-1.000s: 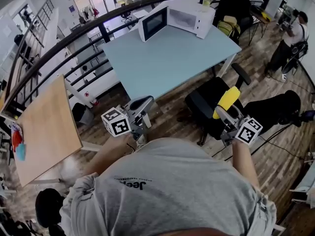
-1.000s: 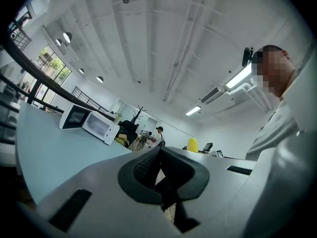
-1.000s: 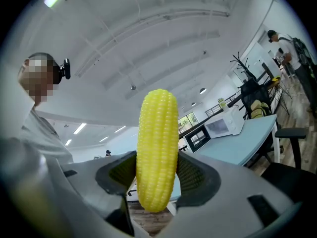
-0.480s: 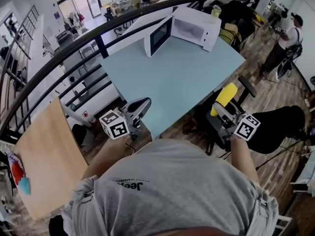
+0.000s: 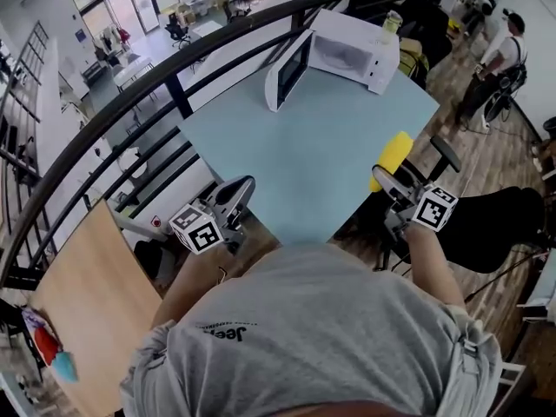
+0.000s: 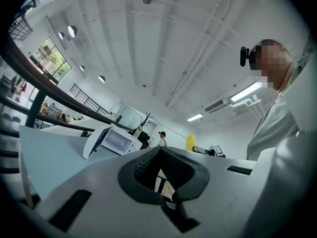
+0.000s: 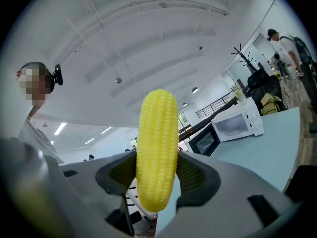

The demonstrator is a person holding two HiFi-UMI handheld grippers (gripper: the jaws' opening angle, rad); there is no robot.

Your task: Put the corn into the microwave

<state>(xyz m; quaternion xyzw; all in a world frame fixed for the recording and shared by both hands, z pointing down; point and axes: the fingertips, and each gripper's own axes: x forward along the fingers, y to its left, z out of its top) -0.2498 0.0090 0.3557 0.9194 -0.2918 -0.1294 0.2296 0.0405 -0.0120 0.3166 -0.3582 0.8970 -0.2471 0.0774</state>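
Observation:
A yellow corn cob stands upright between the pads of my right gripper, which is shut on it at the near right edge of the light blue table. The corn also shows far off in the left gripper view. At the table's far end sits the white microwave, its door swung open to the left. My left gripper hangs near the table's near left corner, shut and holding nothing.
A black curved railing runs behind the table. A black office chair stands at the right, and a wooden table lies at the lower left. A person stands at the far right. A bottle rests on the microwave.
Both grippers have moved forward toward the blue table, whose near edge now lies just in front of them. The microwave shows nearer. The corn stays in the right gripper.

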